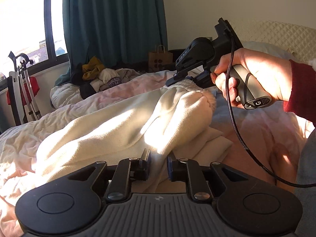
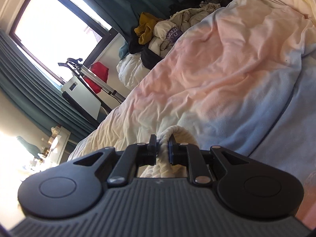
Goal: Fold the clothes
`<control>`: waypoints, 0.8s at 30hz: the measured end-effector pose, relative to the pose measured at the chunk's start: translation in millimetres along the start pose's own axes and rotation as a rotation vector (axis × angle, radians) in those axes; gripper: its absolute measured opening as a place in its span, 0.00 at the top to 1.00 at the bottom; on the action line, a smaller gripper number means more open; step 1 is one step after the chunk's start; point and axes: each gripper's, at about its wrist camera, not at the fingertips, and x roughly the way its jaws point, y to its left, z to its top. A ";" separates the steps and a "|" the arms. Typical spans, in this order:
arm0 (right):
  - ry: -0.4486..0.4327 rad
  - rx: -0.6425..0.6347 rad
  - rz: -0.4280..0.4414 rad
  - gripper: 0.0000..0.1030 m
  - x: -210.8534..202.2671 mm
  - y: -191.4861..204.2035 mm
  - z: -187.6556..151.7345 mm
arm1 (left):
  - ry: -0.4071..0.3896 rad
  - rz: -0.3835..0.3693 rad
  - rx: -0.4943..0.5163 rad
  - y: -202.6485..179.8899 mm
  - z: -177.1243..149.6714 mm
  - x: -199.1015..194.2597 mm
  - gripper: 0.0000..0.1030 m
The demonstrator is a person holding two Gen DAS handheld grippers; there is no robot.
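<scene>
A cream fleece garment [image 1: 126,126] lies stretched across the bed. My left gripper [image 1: 159,157] is shut on its near edge, cloth pinched between the fingers. My right gripper [image 2: 163,145] is shut on the garment's ribbed band [image 2: 183,136]. In the left wrist view the right gripper [image 1: 189,79] is held by a hand in a red sleeve and lifts the far end of the garment a little above the bed.
The bed has a pink and pale blue duvet [image 2: 227,73]. A pile of mixed clothes [image 1: 98,77] lies at its far end, also in the right wrist view [image 2: 158,33]. Teal curtains [image 1: 114,19], a window, a paper bag [image 1: 160,59] and a drying rack [image 1: 23,90] stand beyond.
</scene>
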 end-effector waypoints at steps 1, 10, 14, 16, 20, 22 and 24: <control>0.001 0.000 0.003 0.83 -3.0 -0.3 -1.6 | -0.003 -0.011 -0.002 -0.4 1.6 -1.3 0.66; -0.053 -0.112 -0.075 0.25 -69.0 19.1 -29.6 | -0.021 -0.026 -0.089 -2.7 10.7 -22.3 0.23; -0.028 -0.151 -0.091 0.18 -80.7 24.9 -45.3 | -0.032 0.014 -0.218 15.1 16.3 -37.4 0.15; 0.030 -0.143 -0.107 0.18 -77.7 22.9 -53.5 | -0.010 0.048 -0.329 33.5 15.8 -42.6 0.13; 0.082 -0.074 -0.169 0.18 -74.0 8.5 -68.4 | 0.039 0.121 -0.497 66.9 11.4 -49.6 0.08; 0.102 -0.013 -0.188 0.18 -70.0 -0.7 -71.1 | 0.063 0.165 -0.525 76.9 9.0 -52.2 0.06; 0.122 0.045 -0.190 0.18 -65.3 -8.0 -73.6 | 0.086 0.194 -0.561 87.6 6.1 -54.2 0.05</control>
